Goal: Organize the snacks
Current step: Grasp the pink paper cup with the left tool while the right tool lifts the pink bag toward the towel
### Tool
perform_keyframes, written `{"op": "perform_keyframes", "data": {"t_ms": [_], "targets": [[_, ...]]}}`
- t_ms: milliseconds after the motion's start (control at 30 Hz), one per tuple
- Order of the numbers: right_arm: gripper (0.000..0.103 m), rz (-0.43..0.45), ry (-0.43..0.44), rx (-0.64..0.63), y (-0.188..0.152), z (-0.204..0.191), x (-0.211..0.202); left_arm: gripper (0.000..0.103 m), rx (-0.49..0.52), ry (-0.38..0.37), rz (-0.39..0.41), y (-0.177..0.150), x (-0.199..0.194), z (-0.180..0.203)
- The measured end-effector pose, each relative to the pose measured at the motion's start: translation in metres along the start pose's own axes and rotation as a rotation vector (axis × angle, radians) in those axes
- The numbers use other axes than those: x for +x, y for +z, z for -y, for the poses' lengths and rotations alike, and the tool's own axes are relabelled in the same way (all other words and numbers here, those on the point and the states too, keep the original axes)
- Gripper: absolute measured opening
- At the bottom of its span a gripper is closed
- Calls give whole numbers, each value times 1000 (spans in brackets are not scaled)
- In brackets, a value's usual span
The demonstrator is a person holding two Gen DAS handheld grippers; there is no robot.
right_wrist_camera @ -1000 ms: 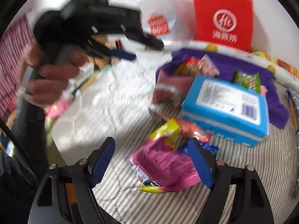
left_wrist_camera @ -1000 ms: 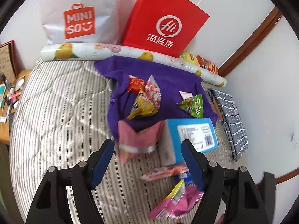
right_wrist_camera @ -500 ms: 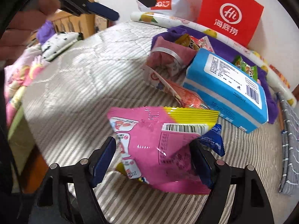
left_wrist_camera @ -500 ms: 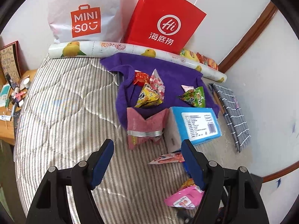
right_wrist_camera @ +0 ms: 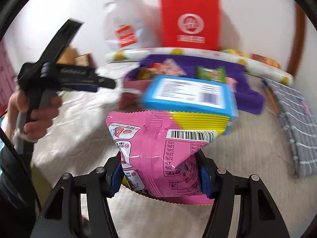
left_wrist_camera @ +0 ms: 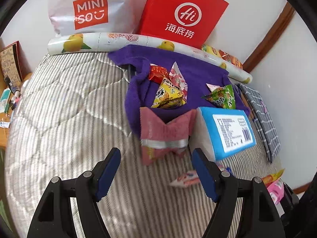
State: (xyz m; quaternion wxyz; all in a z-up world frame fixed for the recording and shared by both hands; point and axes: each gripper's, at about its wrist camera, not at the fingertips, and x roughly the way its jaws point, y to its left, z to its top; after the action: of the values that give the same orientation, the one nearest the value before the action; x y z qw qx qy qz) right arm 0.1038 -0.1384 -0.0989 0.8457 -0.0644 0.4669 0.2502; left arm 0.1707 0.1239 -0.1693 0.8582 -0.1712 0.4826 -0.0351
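Right tongs (right_wrist_camera: 159,175) closing on pink snack bag (right_wrist_camera: 158,148), pads apparently pressing its sides, bag raised above striped bed (right_wrist_camera: 247,148), left tongs (left_wrist_camera: 155,173) apart, empty, above bed's middle.

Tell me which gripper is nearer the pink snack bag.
Right. The right gripper has the pink snack bag between its closing fingers. The left gripper hangs open over the striped quilt, apart from the bag, which shows at its view's right edge.
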Motion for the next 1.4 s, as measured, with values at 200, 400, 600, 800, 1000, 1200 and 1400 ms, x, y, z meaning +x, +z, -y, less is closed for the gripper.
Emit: {"op": "perform_keyframes", "data": {"t_ms": [200,400,600,800,1000,1200,1400], "targets": [[62,-40,-74,121,-14,49,7,74,-17,-12,-25,6,28,5],[62,-61,-87,184,-22,72,21,74,-30,-11,-42,10,49,11],[62,-59,-97,194,-28,79,18,59,-27,-5,-24,9,54,12],[62,-31,-106,214,-23,80,6,53,-48,-21,-18,3,33,4],[62,22,-109,243,-7,75,-12,53,-26,-42,1,7,-5,0],[62,91,-115,284,25,66,-25,53,44,-94,39,25,-42,15],[62,146,-104,344,47,59,-31,53,115,-158,51,37,-56,33]]}}
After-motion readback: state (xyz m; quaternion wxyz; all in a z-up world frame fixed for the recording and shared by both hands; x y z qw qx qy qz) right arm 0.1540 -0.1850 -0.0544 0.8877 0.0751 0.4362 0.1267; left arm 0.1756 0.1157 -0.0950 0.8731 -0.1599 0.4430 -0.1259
